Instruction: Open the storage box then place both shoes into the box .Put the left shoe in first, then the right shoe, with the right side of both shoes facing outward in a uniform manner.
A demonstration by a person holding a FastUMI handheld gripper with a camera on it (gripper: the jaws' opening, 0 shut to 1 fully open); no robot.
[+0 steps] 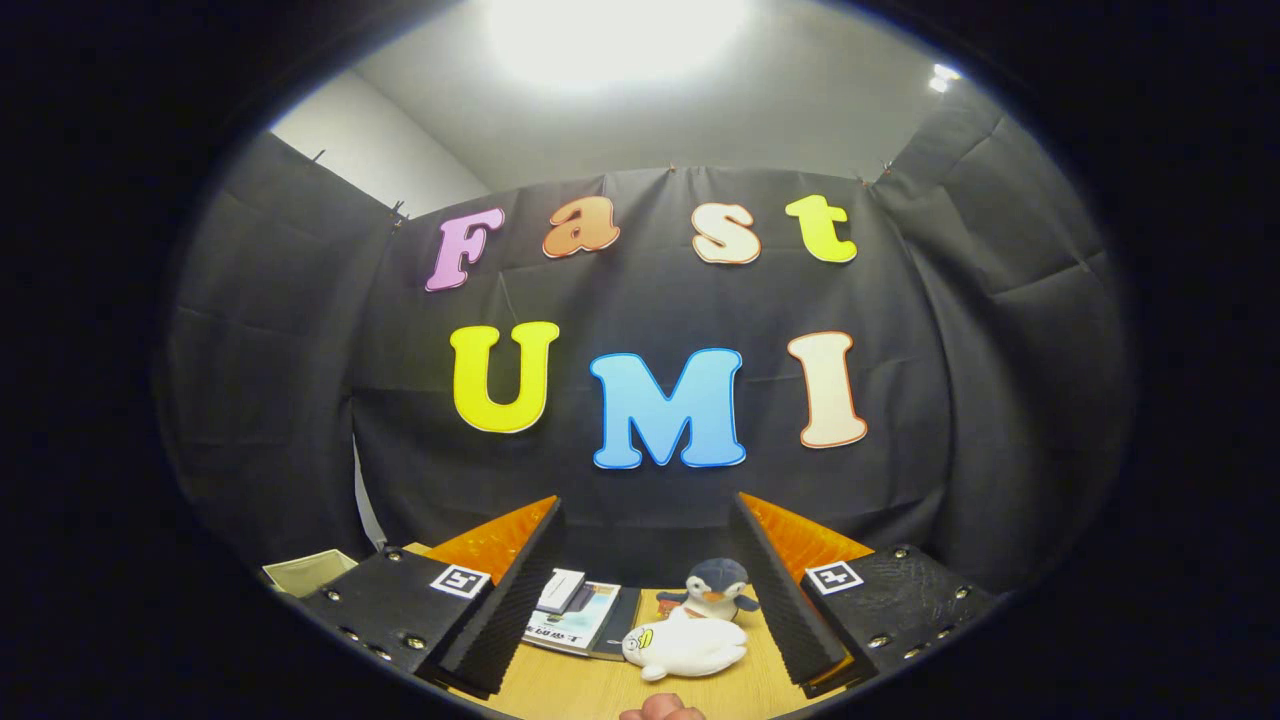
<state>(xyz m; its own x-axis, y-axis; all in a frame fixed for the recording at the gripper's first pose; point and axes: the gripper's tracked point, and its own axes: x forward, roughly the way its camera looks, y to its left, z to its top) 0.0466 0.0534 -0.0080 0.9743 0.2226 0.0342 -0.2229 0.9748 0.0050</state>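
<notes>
My gripper (645, 590) is held level and points at the booth's back wall, its two fingers spread wide with nothing between them. Beyond and between the fingers lies the far part of a wooden table (560, 690). On it I see no shoe and no storage box from this angle.
A white plush seal (685, 647) lies on the table between the fingers, with a grey penguin toy (717, 588) just behind it. A stack of booklets (575, 615) sits by the left finger. A pale box corner (305, 570) shows beyond the left finger's mount. Part of a hand (660, 708) shows nearest me.
</notes>
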